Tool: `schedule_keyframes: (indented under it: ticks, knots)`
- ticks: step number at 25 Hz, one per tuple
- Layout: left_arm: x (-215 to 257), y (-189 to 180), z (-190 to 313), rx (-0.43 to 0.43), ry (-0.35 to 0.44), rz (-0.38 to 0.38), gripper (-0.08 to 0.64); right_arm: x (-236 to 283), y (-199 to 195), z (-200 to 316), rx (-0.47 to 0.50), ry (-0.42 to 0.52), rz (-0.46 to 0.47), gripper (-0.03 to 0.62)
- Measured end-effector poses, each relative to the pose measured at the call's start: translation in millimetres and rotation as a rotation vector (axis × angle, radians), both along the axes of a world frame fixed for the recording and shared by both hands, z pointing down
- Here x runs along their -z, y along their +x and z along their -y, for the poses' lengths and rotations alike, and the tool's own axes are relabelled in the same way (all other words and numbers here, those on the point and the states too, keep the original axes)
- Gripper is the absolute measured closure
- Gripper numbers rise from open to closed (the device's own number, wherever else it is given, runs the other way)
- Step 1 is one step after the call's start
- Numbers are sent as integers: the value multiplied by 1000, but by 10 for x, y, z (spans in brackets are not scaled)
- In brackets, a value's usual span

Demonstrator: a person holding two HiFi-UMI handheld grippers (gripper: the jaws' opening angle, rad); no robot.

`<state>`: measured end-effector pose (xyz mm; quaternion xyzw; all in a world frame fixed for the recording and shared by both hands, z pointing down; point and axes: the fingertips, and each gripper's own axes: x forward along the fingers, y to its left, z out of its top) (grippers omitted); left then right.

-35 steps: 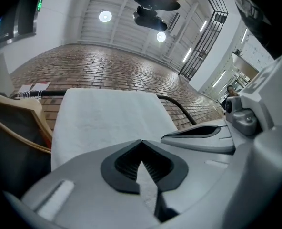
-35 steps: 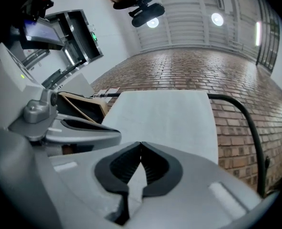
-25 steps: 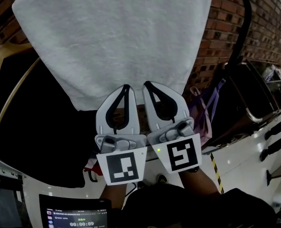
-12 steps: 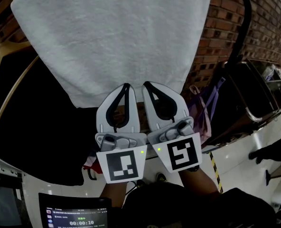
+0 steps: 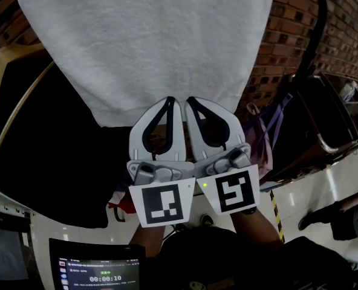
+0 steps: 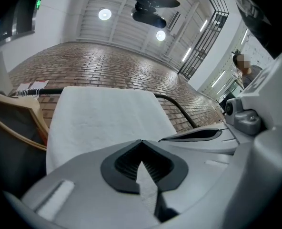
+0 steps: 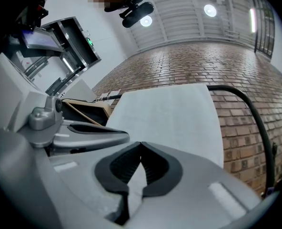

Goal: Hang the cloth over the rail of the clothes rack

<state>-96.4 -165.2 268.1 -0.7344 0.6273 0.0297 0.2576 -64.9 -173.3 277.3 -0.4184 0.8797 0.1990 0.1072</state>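
White cloth (image 5: 149, 41) already hangs over rail (image 6: 45, 90), just ahead of both jaws. Left gripper (image 6: 141, 142) and right gripper (image 7: 141, 144) are clenched, empty. Best to pull straight back, clear of the hem.

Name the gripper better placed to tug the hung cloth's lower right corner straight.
Right, probably. The right gripper sits shut beside the left gripper at the lower hem of the cloth, on the side nearer that corner; the left would have to cross over it.
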Motion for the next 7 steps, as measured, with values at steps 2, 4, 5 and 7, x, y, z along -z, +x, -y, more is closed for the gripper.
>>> schedule_keyframes:
  ticks: [2, 4, 5, 7]
  knots:
    - [31, 19, -24, 5, 19, 4, 554, 4, 23, 2, -11, 0, -7, 589]
    - [46, 48, -32, 2, 24, 7, 554, 25, 45, -1, -10, 4, -5, 588]
    - [45, 61, -34, 1, 22, 9, 554, 33, 54, -8, -9, 6, -2, 588]
    - [38, 80, -40, -3, 17, 11, 554, 41, 70, -23, -5, 8, 5, 588]
